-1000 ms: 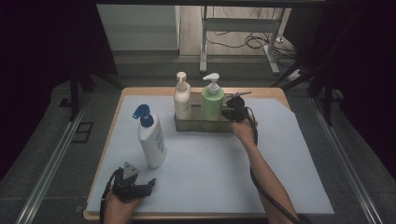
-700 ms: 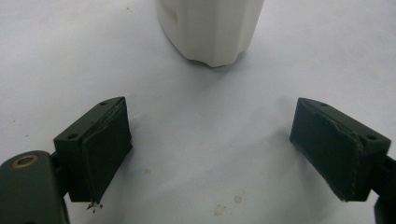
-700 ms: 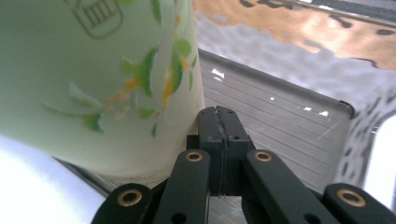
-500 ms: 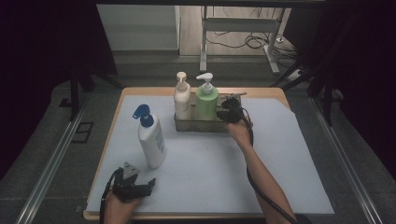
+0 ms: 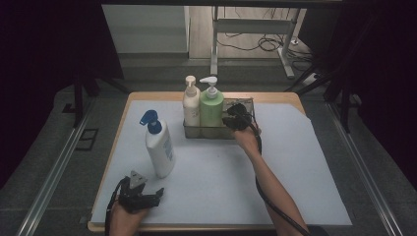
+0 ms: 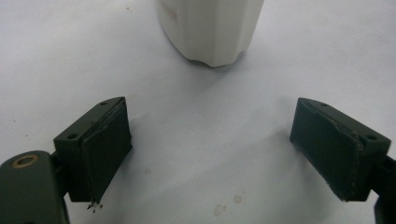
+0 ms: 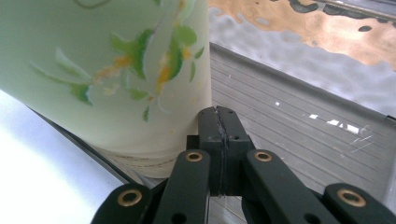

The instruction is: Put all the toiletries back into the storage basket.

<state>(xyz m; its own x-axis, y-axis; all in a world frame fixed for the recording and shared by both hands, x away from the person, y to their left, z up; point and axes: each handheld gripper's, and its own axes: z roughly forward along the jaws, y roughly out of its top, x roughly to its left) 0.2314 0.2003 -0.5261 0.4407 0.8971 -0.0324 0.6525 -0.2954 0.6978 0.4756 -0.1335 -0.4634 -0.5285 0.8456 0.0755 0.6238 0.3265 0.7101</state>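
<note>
Wooden table point(image 5: 290, 97) under a white sheet point(image 5: 216, 182), dark curtains around. Metal rectangular tray point(image 5: 244, 104) at the far edge holds a cream pump bottle point(image 5: 191, 105) and a green floral pump bottle point(image 5: 211, 108) side by side, both upright. White lotion bottle with blue pump point(image 5: 158, 145) stands alone on the sheet, left of the tray. Right gripper point(image 5: 235, 120) sits in the tray's right part just beside the green bottle, jaws pressed together, nothing between them. Left gripper point(image 5: 147, 195) rests near the front edge, jaws spread wide, white bottle base just ahead.
</note>
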